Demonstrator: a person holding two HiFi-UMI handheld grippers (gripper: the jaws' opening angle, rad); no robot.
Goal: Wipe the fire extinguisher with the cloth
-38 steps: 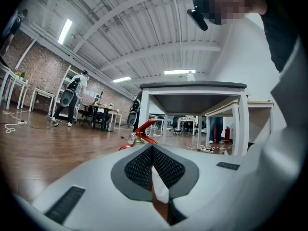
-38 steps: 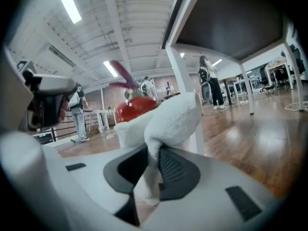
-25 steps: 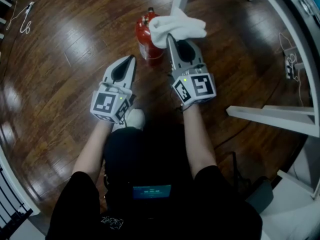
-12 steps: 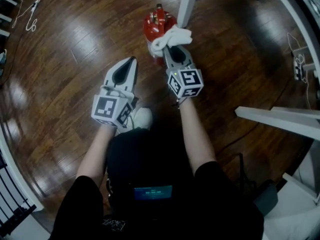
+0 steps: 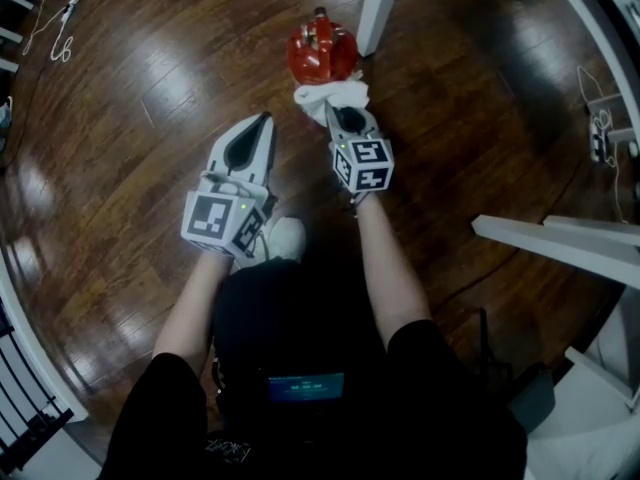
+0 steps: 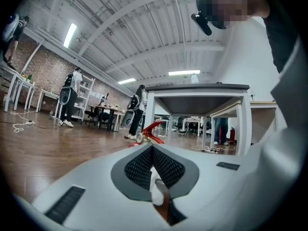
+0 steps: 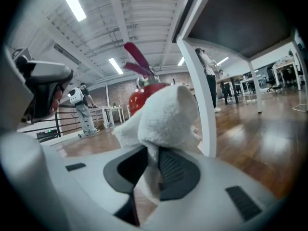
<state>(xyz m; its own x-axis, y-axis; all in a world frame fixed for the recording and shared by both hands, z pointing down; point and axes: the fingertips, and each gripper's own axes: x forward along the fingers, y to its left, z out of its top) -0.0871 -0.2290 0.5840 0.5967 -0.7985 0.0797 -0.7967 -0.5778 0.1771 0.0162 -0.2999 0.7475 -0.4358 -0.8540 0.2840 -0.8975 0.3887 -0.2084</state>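
Fire extinguisher [image 5: 320, 53] stands upright on the wooden floor [image 5: 130, 118] in the upper centre of the head view, just beside a white table leg [image 5: 378, 8]. It is seen from above, so the valve and lever show and most of the red body is hidden.

Right claw [image 5: 338, 113] is clamped on the cloth [image 5: 330, 95]. In the right gripper view the white cloth [image 7: 163, 114] is pinched between the two dark pads of that claw [image 7: 151, 165] and bunches forward of the tips, leaving a soft wad – not the hard jaw tips – facing the red cylinder [image 7: 139, 97]. The wad lies against the near side of the extinguisher, just below its top in the head view; contact looks likely but the exact touching line is hidden by the cloth itself.

Left claw [image 5: 262, 123] sits left of and below the extinguisher in the head view, well apart from it. In the left gripper view its pads [image 6: 153, 153] meet, narrow, with nothing clamped. A pale patch shows through the slot behind them – its identity cannot be told. The red lever [image 6: 151, 129] appears beyond the tips, so this claw points toward the extinguisher, probably in reserve to steady it.
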